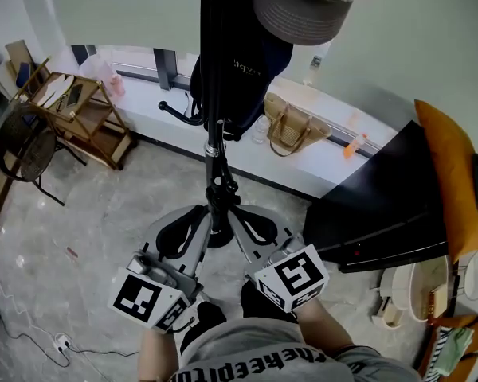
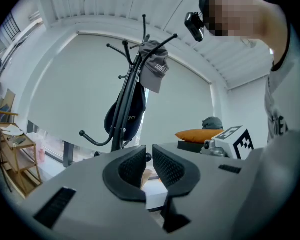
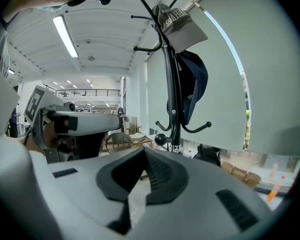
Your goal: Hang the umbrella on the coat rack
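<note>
The black coat rack point(image 1: 214, 70) stands right in front of me, with a grey cap point(image 1: 307, 2) on top and a dark navy bag point(image 1: 251, 74) on a hook. A slim black umbrella point(image 1: 221, 183) appears to hang tight along the pole; it also shows as a second dark line beside the pole point(image 3: 166, 69) and in the left gripper view point(image 2: 124, 119). My left gripper point(image 1: 185, 241) point(image 2: 149, 156) points at the rack's base with a narrow gap between its pads and nothing in it. My right gripper point(image 1: 253, 237) point(image 3: 144, 156) is shut and holds nothing.
A wooden shelf point(image 1: 80, 110) and a woven chair point(image 1: 24, 150) stand at the left. A straw bag point(image 1: 291, 130) leans on the white sill. At the right are a black table point(image 1: 382, 205) and an orange cushion point(image 1: 450, 173). A cable point(image 1: 32, 337) lies on the floor.
</note>
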